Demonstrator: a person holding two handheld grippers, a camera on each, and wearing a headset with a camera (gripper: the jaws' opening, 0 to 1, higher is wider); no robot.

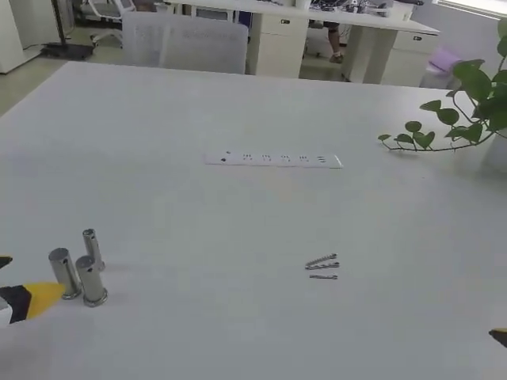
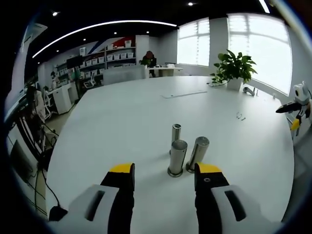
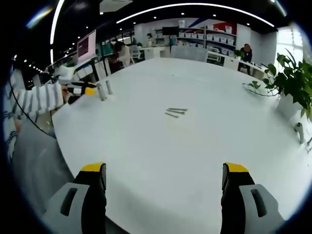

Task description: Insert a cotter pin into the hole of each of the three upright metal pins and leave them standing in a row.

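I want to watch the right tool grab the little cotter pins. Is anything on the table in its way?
Nothing visible is in its way. In the right gripper view the open right tool faces the cotter pins across bare white table. The three metal pins stand far off to one side.

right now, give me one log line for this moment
left tongs open, facing three upright metal pins | right tongs open, empty | cotter pins loose on table | none inserted
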